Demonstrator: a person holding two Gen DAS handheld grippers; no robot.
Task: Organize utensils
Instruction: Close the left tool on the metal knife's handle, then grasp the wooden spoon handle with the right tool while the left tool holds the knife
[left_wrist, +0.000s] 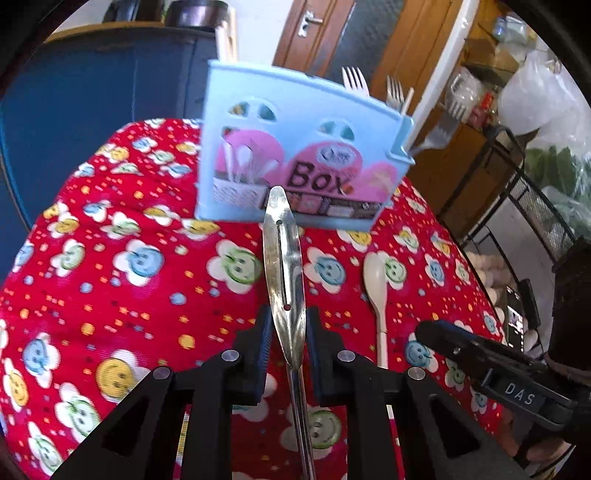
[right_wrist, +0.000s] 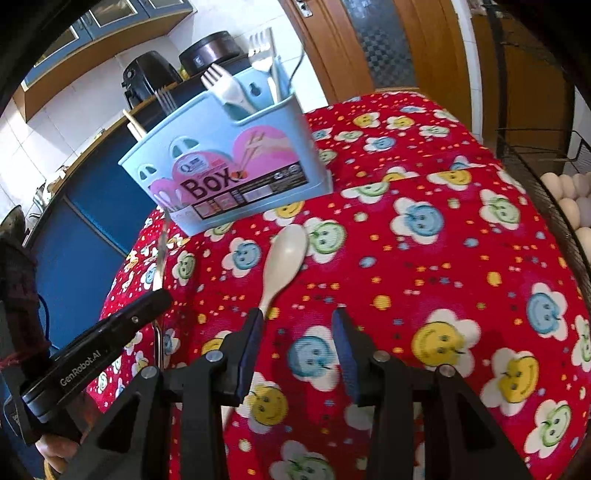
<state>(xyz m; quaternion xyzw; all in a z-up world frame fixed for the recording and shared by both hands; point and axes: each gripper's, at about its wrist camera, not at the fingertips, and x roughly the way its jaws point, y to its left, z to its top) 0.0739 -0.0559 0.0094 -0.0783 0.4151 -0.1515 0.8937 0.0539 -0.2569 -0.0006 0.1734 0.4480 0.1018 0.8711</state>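
On red smiley cloth: blue utensil box w/ several forks already stowed; still out are 1 cream spoon lying on cloth in front of box and 1 slotted metal utensil, pinched in left gripper and lifted clear, tip toward box. Right gripper part-open, nothing held, jaws just over spoon handle. Left view shows the grip on the metal piece; right view shows box interior and, at right edge, eggs.
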